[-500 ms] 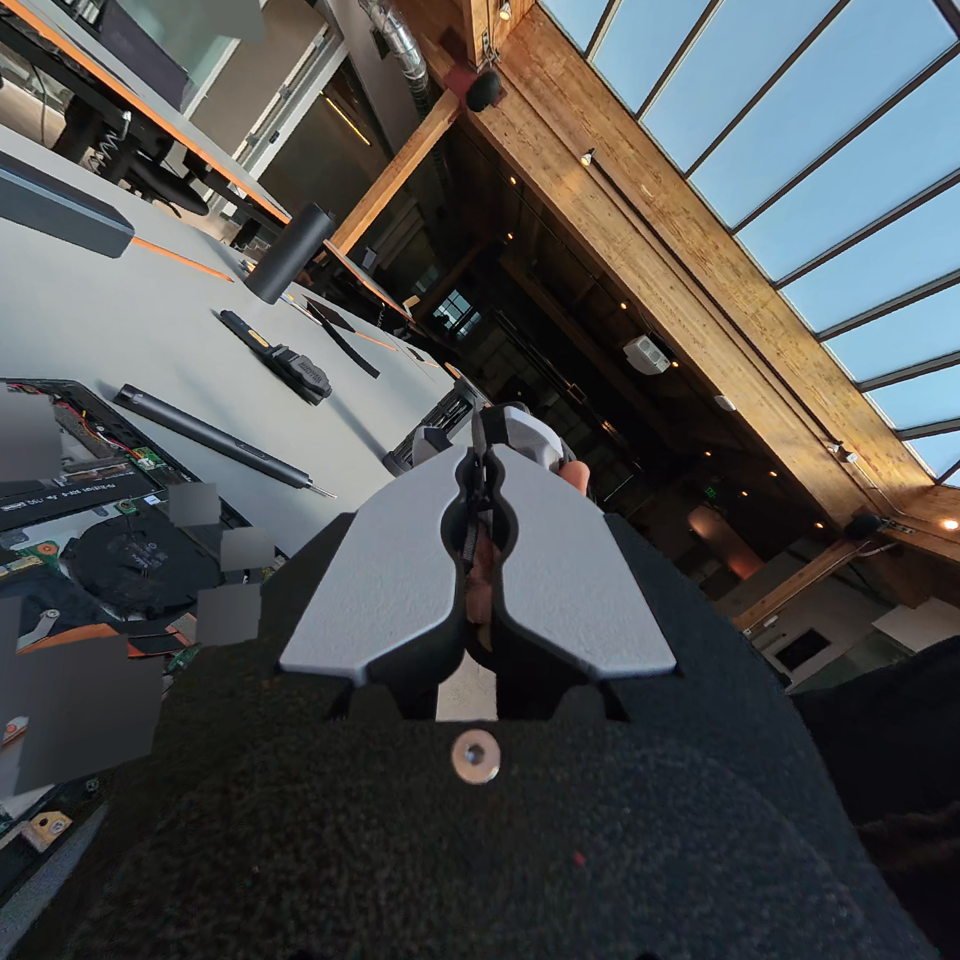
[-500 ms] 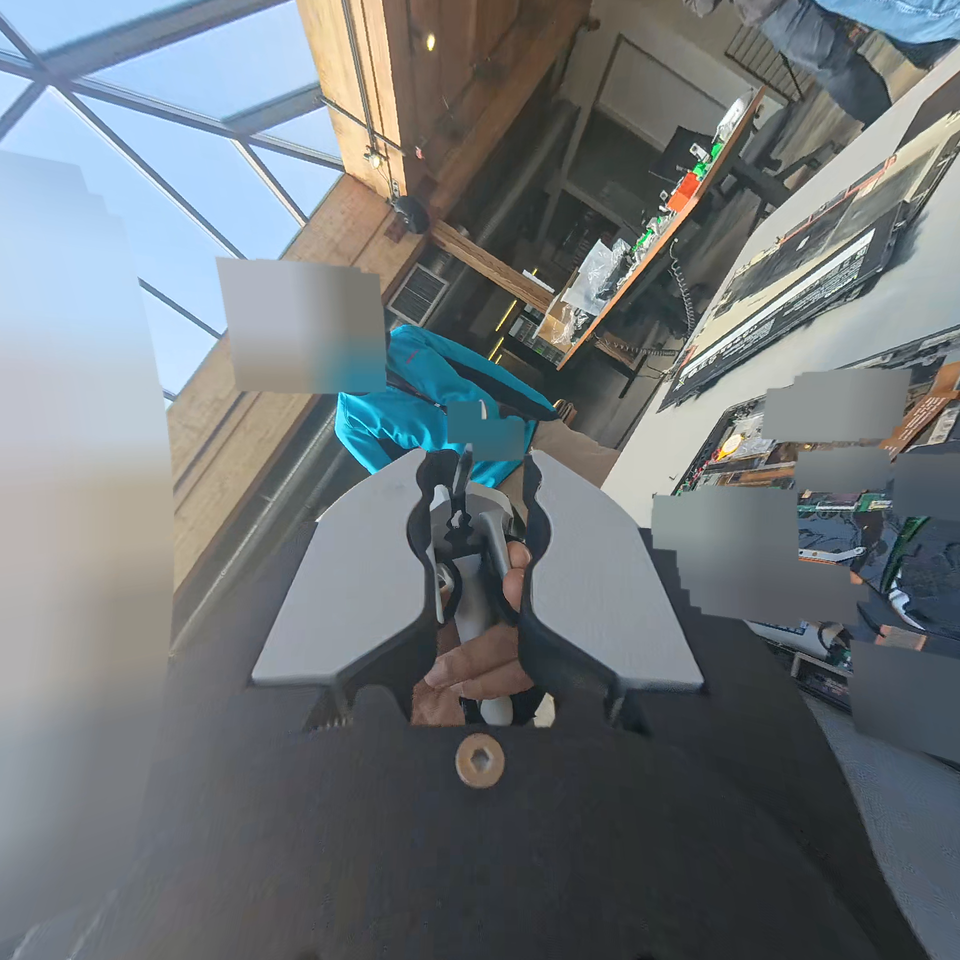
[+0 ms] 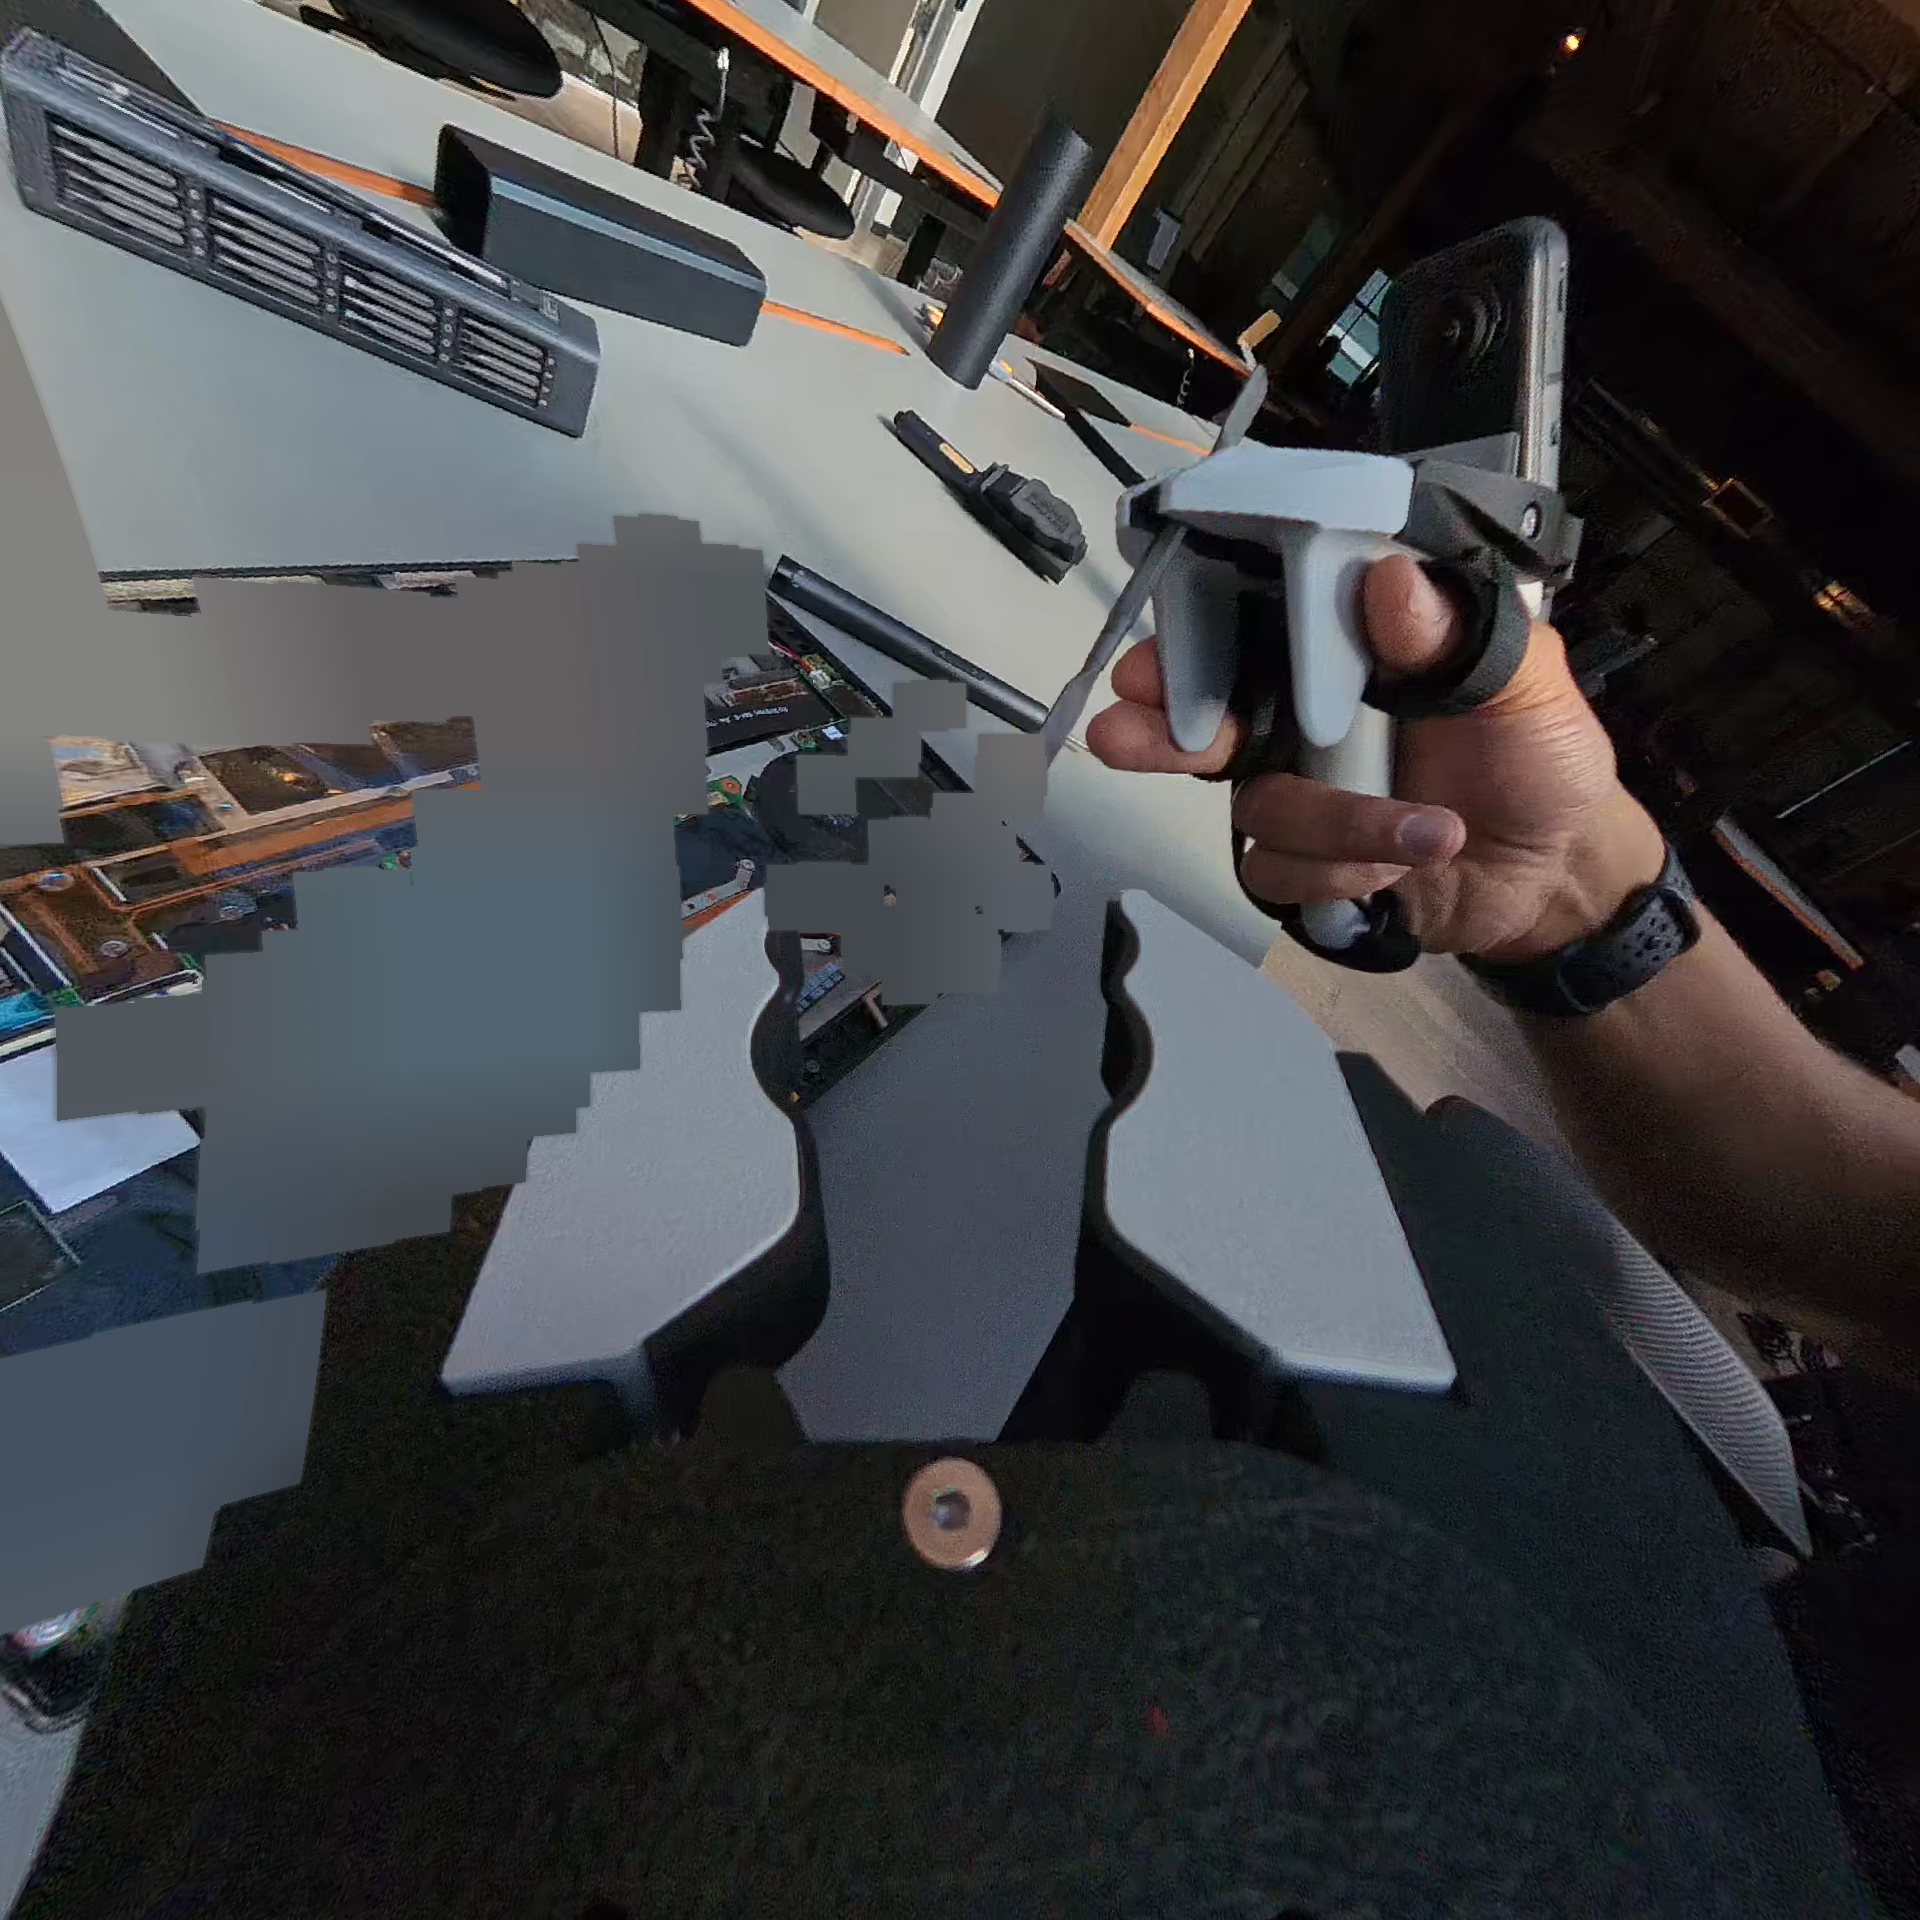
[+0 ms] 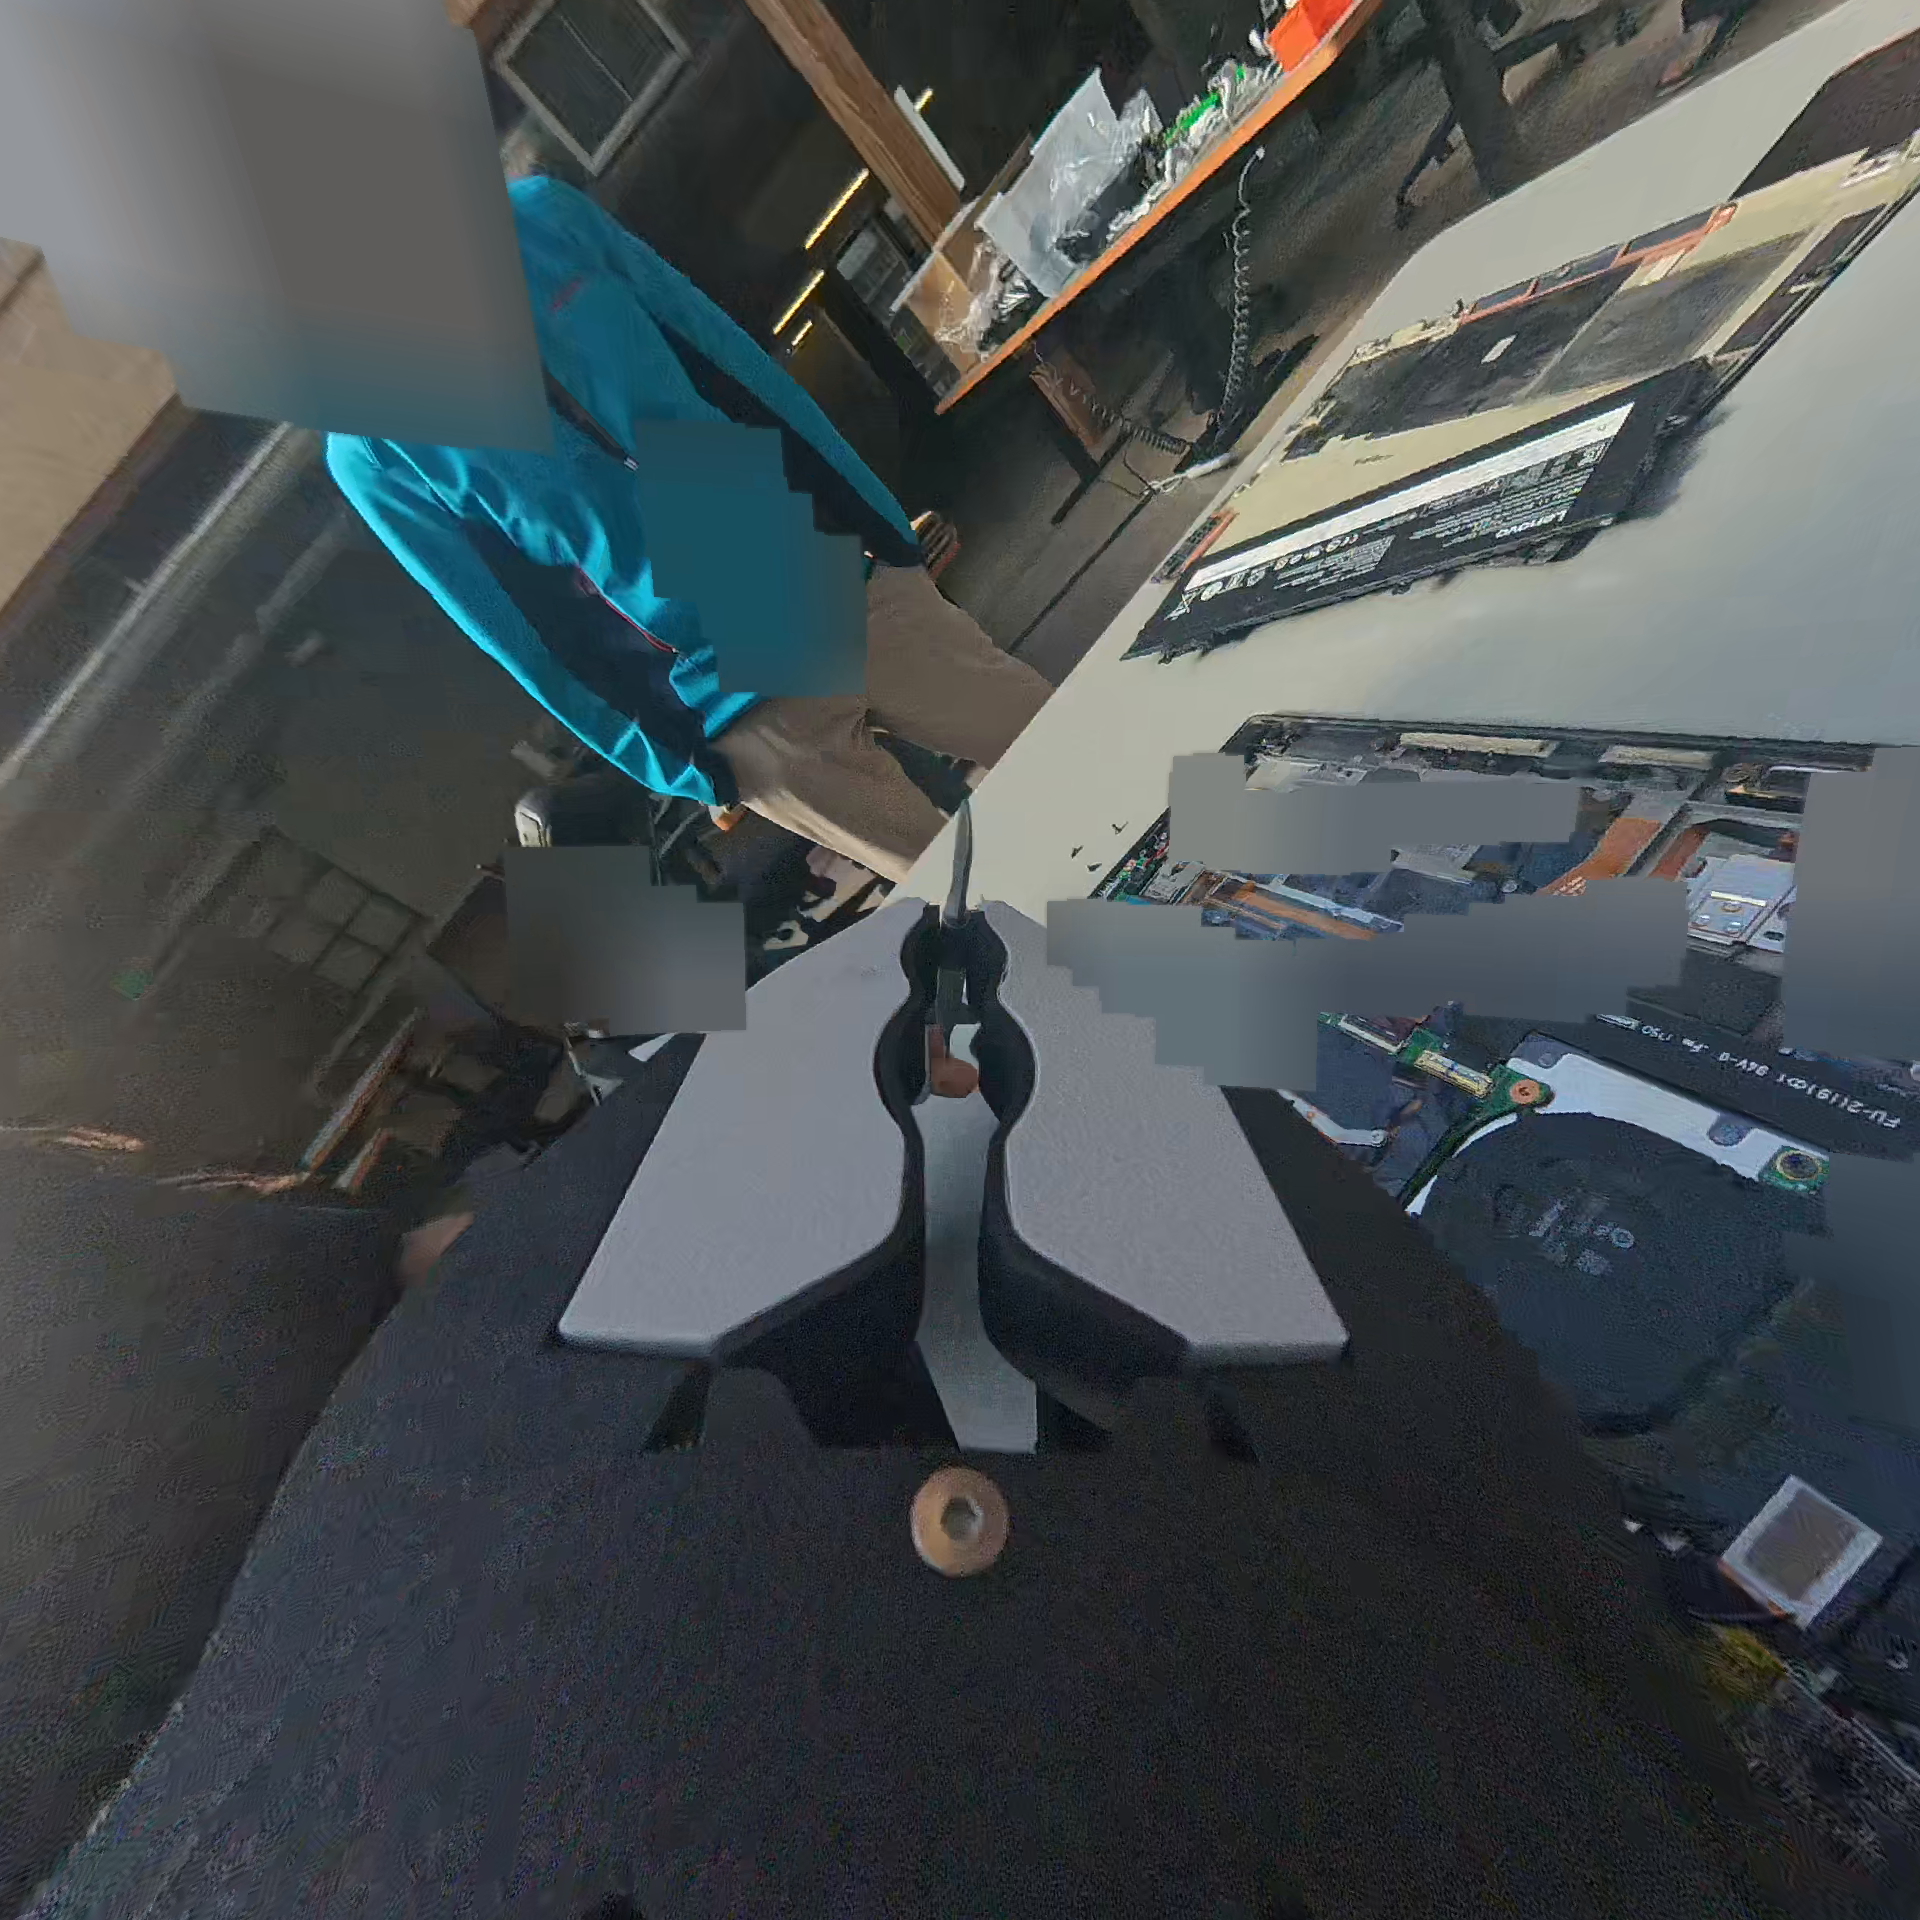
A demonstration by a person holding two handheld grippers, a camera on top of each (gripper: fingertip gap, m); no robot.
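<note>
While the right gripper (image 4: 954,935) pinches a thin grey metal spudger (image 3: 1132,613) aslant above the grey table (image 3: 727,436), left gripper (image 3: 951,977) wide apart, holding nothing, over an opened laptop (image 4: 1558,1195), 1 black screwdriver (image 3: 904,644) beside.

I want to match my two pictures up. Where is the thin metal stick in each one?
Left wrist view: the thin metal stick is right of centre, clamped in the right gripper and slanting down toward the table.
Right wrist view: it is at the centre, poking out past the shut fingertips.
Shared landmark: the opened laptop, at the left in the left view and at the right in the right view.
</note>
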